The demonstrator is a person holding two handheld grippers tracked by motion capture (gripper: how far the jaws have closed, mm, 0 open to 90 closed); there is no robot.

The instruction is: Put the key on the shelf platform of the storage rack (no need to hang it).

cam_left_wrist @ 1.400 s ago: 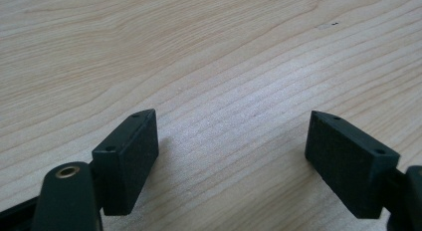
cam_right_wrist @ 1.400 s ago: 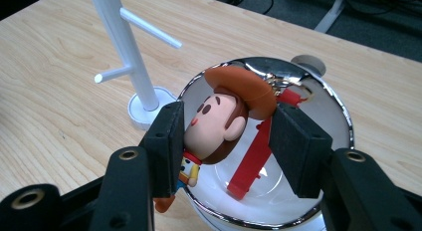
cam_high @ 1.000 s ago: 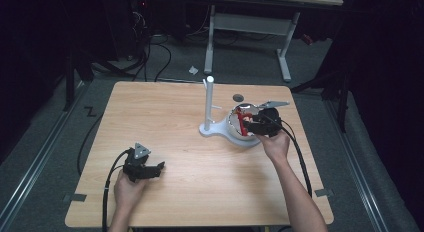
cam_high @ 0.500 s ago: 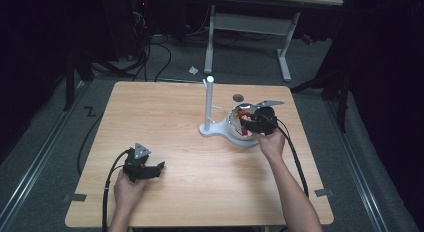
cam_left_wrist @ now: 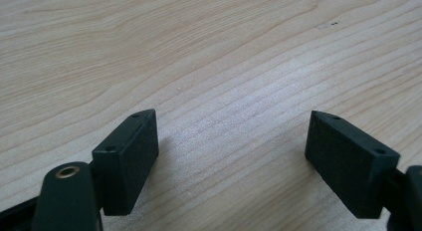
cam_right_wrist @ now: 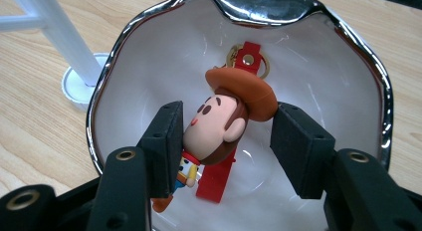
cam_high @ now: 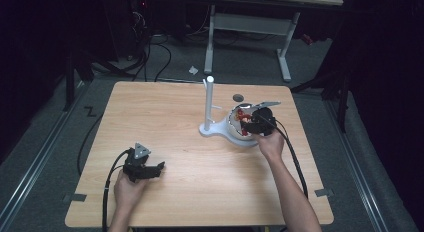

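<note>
Light wooden table [cam_high: 190,142]. Directly on it: white stand [cam_high: 209,107] with upright post, white silver-rimmed bowl [cam_high: 235,134] touching its base, small dark disc [cam_high: 238,98] just behind.

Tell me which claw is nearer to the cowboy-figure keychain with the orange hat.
Right. The right claw is inside the white chrome-rimmed bowl, jaws either side of the cowboy-figure keychain. The left claw rests far off, over the near-left part of the light wooden table.

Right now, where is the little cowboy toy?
The cowboy keychain lies inside the white bowl with the silver rim, on the table's right side beside the white stand. In the right gripper view it sits between the right tongs.
</note>
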